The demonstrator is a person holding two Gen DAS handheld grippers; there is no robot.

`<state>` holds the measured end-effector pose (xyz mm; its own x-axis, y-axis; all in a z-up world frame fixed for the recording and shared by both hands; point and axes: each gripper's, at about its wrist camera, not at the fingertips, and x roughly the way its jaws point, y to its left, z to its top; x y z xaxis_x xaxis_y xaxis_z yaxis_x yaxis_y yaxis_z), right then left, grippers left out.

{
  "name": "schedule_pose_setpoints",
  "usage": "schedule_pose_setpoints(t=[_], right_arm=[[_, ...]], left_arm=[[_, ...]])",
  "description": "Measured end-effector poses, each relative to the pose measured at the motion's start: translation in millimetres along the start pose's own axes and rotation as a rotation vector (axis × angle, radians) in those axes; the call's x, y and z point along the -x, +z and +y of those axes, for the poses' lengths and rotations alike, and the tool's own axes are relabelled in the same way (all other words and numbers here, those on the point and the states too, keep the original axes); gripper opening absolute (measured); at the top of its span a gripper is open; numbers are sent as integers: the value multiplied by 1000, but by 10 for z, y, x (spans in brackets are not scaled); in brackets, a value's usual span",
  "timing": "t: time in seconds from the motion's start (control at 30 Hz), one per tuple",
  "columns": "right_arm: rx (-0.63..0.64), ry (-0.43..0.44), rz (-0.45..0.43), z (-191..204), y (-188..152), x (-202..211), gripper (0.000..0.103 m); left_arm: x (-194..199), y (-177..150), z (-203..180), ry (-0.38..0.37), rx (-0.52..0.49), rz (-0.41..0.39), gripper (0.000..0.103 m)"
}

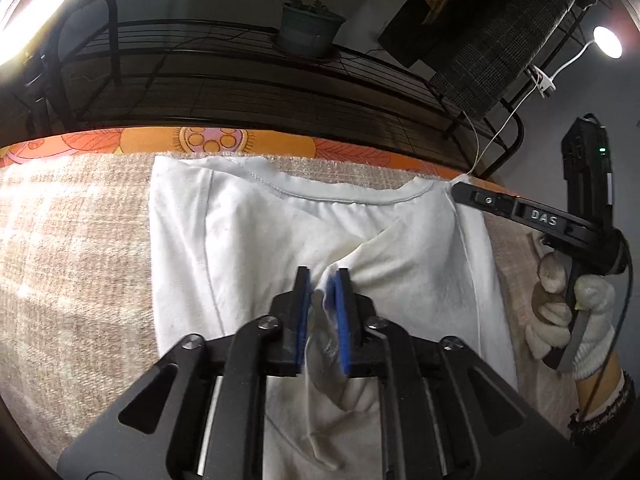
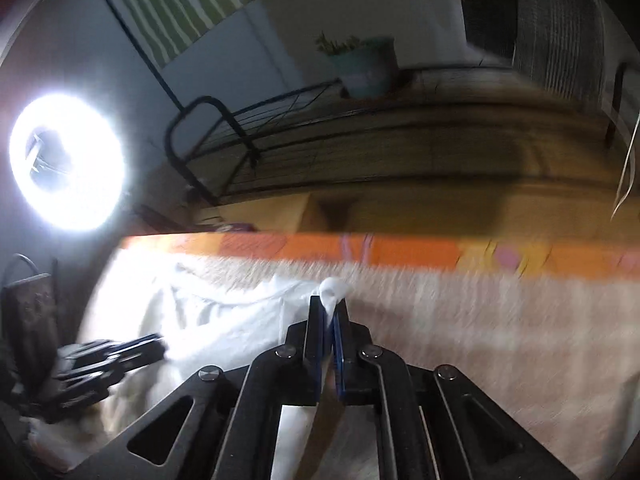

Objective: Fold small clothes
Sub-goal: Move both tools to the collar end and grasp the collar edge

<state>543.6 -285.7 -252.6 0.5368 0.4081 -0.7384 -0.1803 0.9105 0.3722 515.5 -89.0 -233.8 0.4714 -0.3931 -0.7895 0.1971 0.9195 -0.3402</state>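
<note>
A small white shirt (image 1: 280, 224) lies on a beige woven cloth (image 1: 72, 240), its collar toward the far edge. My left gripper (image 1: 323, 276) is shut on a pinched fold of the shirt near its middle, and the fabric bunches between the blue pads. My right gripper (image 2: 329, 308) is shut on the shirt's far right shoulder corner (image 2: 335, 290). In the left wrist view the right gripper (image 1: 460, 189) reaches in from the right, held by a gloved hand (image 1: 568, 312). The left gripper (image 2: 160, 346) shows blurred in the right wrist view, at the shirt (image 2: 224, 320).
An orange patterned sheet (image 1: 208, 142) edges the far side of the surface. Behind it stands a black metal rack (image 1: 240, 76) with a potted plant (image 1: 308, 28). A ring light (image 2: 66, 164) glares at the left. A lamp (image 1: 607, 42) and cable hang at the right.
</note>
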Motion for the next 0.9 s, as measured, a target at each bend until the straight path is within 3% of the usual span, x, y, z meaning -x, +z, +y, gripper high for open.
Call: schedule_pose_setpoints(t=[0.07,0.1,0.13,0.17,0.27,0.37,0.67,0.7,0.73,0.77,0.9], right_arm=[[-14,13,14,-29,32,-4,5],[-16,17,13,-44,34,9,13],[-17,27,6,-64,19,44,29],[-15,29,-5,-80,8,79,34],[-64,66,-28,-206,-38,178,35],[-110,128,-26,-296,-74,183,35],[-69,121,27,-119,-82,-27,36],[-61,118,29,-88,-77,-46,31],[-49,109,31,-47,-77,-63,21],[-39,105,38,-13,-72,-83,16],[8,75,17,129,-77,-41,3]], left_arm=[[169,42,70,17,-15,-42,22],[253,57,130,33,-21,-69,28],[347,93,230,60,-24,-101,34],[398,117,320,89,-20,-118,37],[447,215,668,114,53,-136,40],[282,263,898,73,125,-73,46],[-50,427,811,106,122,-92,46],[-75,435,774,121,100,-90,43],[-109,436,693,147,52,-91,19],[-130,431,645,145,25,-83,7],[-61,402,553,134,7,-99,3]])
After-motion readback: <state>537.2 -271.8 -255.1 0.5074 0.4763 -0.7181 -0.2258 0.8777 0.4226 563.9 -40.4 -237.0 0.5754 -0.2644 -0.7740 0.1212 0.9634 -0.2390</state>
